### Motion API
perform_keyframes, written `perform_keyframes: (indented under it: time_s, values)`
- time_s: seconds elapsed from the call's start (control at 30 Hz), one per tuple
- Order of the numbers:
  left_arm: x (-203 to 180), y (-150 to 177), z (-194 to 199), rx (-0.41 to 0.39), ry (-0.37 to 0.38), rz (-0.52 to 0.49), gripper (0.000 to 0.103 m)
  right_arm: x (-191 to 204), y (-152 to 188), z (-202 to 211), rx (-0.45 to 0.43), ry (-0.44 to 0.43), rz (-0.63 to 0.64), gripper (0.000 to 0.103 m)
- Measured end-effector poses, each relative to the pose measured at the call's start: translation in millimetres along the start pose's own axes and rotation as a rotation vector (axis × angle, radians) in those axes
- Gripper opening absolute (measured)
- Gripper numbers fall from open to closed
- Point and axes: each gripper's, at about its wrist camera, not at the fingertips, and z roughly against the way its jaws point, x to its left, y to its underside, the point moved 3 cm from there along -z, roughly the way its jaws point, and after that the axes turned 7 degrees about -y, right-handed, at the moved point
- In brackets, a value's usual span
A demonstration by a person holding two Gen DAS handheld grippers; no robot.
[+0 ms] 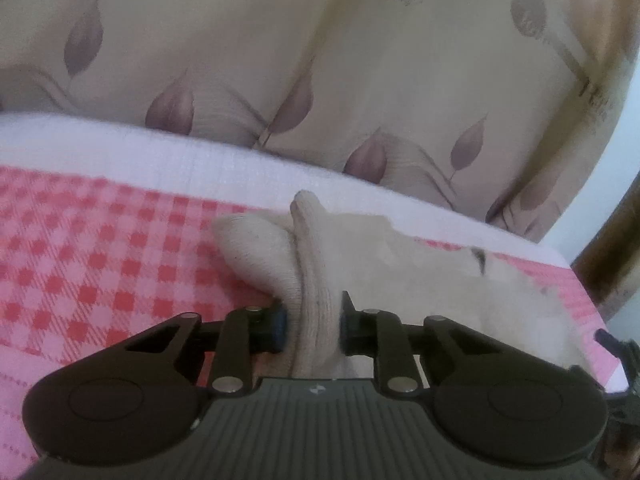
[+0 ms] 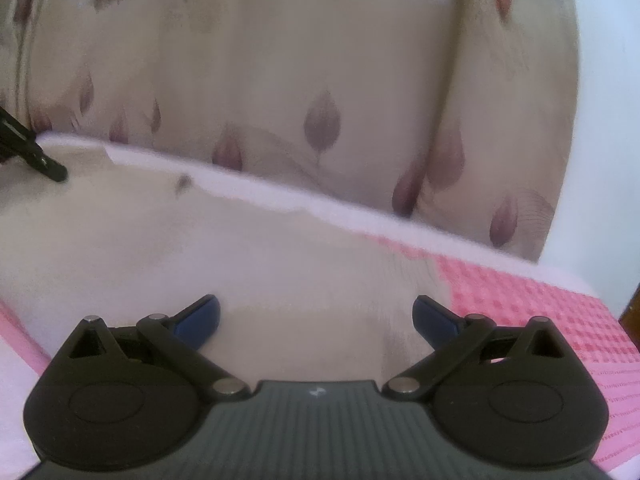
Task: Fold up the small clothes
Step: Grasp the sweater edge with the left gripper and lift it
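Left matte-black plastic two-finger gripper point(image 1: 313, 326): ribbed dark-grey housing at base with a small white logo at centre. Two rounded black lobes flank it, each with a shallow oval recess. Flat black linkage bars, joined by silver round pivot pins. Blue pad point(image 1: 280, 328) visible on one finger, partly hidden.

Right matte-black plastic two-finger gripper point(image 2: 316, 318): same ribbed grey housing, white logo, oval-recessed lobes, silver pins. Triangular cut-outs in outer links. Blue rounded fingertips point(image 2: 200, 318).
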Motion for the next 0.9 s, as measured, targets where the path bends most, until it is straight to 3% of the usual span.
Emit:
perform_keyframes:
  time_s: [0.1, 0.2, 0.37, 0.67, 0.9]
  values:
    - [-27, -11, 15, -0.01, -0.032, -0.036, 0.022, -10, 0, 18, -0.109, 0.008, -0.062, 0.103]
    - [-55, -19, 27, -0.006, -0.06, -0.044, 0.022, -13, -1, 11, -0.078, -0.012, -0.079, 0.103]
    - [-100, -25, 38, 0.015, -0.083, -0.027, 0.021, -6, -1, 23, -0.128, -0.044, -0.092, 0.103]
    - [-190, -6, 23, 0.096, -0.062, -0.012, 0.021, 0, 8, 47, -0.196, -0.173, -0.149, 0.103]
    - [-226, 18, -3, 0.149, -0.004, -0.001, 0.02, -10, 11, 41, -0.193, -0.231, -0.196, 0.103]
